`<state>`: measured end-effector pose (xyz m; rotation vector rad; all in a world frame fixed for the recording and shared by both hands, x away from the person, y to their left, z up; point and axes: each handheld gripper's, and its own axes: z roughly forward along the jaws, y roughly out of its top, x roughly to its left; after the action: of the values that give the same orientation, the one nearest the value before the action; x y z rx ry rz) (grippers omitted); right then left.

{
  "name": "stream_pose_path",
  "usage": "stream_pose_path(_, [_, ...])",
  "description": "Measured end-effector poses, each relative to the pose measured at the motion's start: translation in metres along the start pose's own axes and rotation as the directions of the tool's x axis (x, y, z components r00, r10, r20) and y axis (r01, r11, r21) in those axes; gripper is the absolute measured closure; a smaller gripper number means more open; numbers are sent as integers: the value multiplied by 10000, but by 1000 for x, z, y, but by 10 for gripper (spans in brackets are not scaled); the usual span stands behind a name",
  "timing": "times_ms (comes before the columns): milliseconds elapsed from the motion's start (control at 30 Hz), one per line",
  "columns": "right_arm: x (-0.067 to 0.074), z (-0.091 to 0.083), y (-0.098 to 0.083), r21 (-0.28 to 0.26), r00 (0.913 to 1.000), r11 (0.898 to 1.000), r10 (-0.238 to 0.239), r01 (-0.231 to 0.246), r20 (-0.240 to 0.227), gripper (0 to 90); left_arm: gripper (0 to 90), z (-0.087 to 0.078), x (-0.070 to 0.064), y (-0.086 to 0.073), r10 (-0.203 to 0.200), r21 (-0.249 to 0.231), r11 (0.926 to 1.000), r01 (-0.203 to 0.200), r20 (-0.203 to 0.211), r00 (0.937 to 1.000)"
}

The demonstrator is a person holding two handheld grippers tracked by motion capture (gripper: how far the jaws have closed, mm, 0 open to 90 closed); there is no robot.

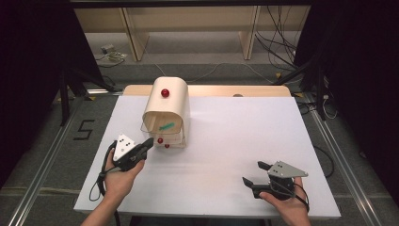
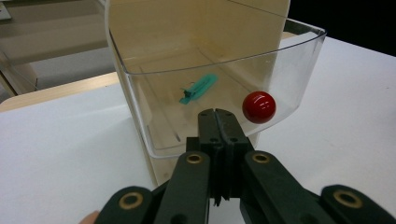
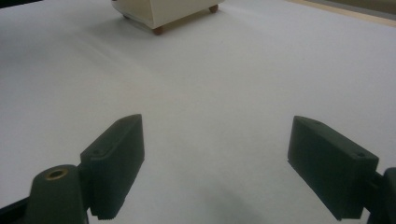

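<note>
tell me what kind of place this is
Probably a lab or recording setup, not a home: a white table ringed by dark curtains, loose cables on the floor, and a taped "5" beside the table.

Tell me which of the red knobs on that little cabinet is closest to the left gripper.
The red knob on the clear drawer, just beside the shut left gripper. The other knob sits high on the cabinet's curved top.

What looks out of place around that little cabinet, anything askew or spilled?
Nothing spilled or damaged. The clear drawer stands pulled out of the cream cabinet, with a green clip lying inside. The left gripper sits shut beside its red knob; the right gripper rests open, apart.
</note>
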<state>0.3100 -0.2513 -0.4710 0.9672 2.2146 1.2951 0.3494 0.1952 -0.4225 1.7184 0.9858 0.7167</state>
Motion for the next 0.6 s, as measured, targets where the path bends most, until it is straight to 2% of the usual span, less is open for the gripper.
stream_pose_path(600, [0,0,0,-5,10000,10000,26,-26,-3,198,896,6,2,1,21,71,10000,-20,-53,10000])
